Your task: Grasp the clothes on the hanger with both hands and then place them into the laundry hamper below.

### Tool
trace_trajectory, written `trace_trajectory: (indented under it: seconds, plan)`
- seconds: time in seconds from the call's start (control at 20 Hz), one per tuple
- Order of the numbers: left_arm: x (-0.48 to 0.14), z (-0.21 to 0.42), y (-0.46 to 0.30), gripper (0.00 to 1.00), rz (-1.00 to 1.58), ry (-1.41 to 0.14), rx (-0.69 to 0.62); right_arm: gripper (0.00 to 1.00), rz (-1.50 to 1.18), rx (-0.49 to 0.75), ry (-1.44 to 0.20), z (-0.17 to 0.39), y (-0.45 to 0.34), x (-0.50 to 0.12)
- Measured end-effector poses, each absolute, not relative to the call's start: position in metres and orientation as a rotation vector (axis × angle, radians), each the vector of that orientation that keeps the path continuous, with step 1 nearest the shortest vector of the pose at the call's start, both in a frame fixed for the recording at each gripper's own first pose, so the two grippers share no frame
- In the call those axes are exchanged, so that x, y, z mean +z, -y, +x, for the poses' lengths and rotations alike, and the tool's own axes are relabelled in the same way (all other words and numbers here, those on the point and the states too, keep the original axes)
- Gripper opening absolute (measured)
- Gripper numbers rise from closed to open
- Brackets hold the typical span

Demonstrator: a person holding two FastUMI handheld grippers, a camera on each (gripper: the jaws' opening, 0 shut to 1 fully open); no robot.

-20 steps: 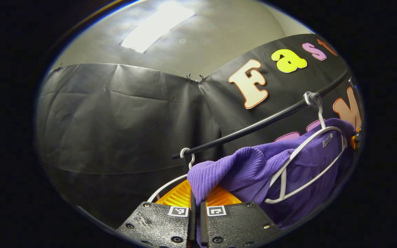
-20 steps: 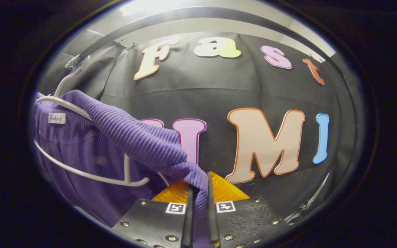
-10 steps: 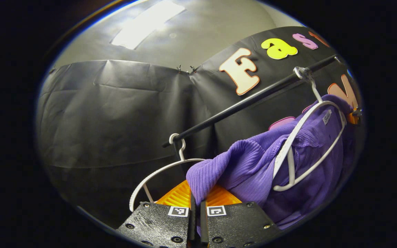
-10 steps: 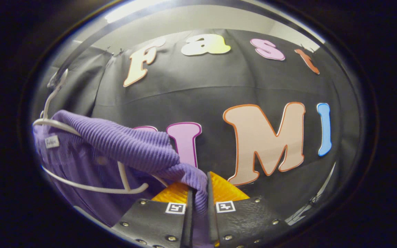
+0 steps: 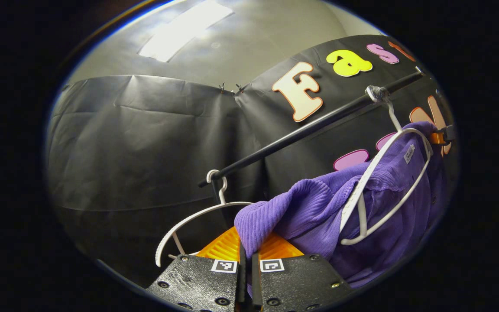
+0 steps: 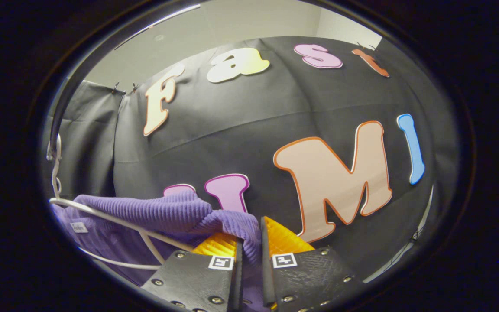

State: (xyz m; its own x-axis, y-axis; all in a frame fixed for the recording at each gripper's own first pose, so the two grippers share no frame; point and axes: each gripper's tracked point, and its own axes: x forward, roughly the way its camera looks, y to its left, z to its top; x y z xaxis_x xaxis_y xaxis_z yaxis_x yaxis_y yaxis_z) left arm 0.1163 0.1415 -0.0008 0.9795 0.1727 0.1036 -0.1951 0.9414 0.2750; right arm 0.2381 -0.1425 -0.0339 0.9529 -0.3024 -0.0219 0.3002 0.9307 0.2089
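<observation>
The booth wall is hanging across the far side in both views, with a pale ceiling above it. A black rail is running from lower left up to the right in the left gripper view.

The purple ribbed garment is hanging on a white hanger whose hook is sitting on the rail toward the right. The cloth is draping down from the hanger and spreading toward the near edge, and one shoulder of it is reaching into the left gripper. In the right gripper view the garment is lying low at the left on its hanger, with its other shoulder stretching right into the right gripper.

A second hanger, bare and white, is hanging from the rail's left end, just behind the left gripper.

The left gripper's fingers are standing almost together, both pressing on a fold of the garment. The right gripper's fingers are likewise nearly closed, pinching a bunched fold between them.

A small white label is showing inside the garment's neck.
</observation>
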Motion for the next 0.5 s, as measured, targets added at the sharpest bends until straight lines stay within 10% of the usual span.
trace_trajectory:
  seconds: [0.5]
  plan:
    - [-0.017, 0.12, -0.141, 0.05, 0.243, 0.055, 0.165, 0.18, 0.191, -0.314, -0.031, 0.226, 0.135, -0.07]
